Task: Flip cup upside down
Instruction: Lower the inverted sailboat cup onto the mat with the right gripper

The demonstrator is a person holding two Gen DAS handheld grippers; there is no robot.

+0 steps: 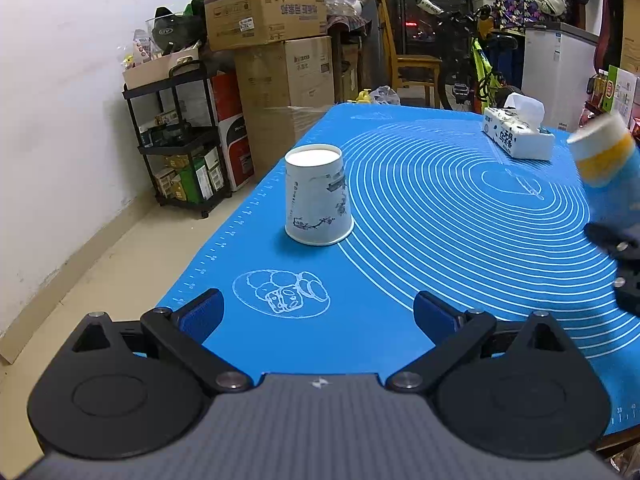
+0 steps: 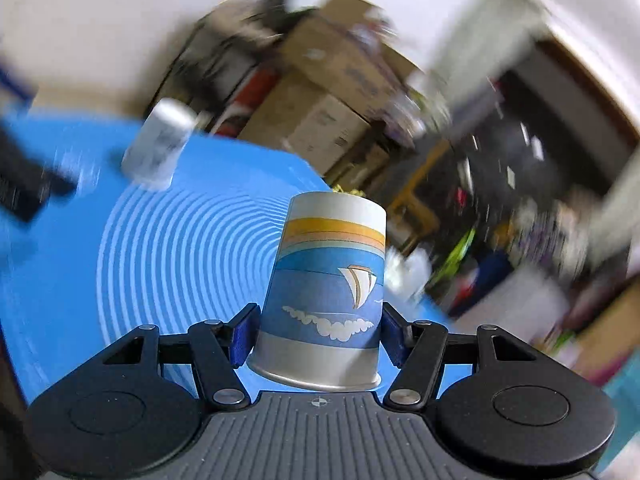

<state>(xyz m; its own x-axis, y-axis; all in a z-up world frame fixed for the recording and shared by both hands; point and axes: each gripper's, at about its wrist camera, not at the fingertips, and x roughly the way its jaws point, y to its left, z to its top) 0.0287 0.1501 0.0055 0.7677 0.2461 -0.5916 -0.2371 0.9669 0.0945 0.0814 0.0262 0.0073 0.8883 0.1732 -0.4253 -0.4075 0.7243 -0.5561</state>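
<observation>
My right gripper is shut on a paper cup with a sailboat print, gripping it near the rim; its closed base points away from me, tilted above the blue mat. The same cup shows at the right edge of the left wrist view, held in the air. A white cup with ink-flower print stands upside down on the mat; it is blurred in the right wrist view. My left gripper is open and empty, low over the mat, well short of the white cup.
A tissue box lies on the far right of the mat. Cardboard boxes, a black shelf cart, a wooden chair and a bicycle stand beyond the table. The table's left edge drops to the floor.
</observation>
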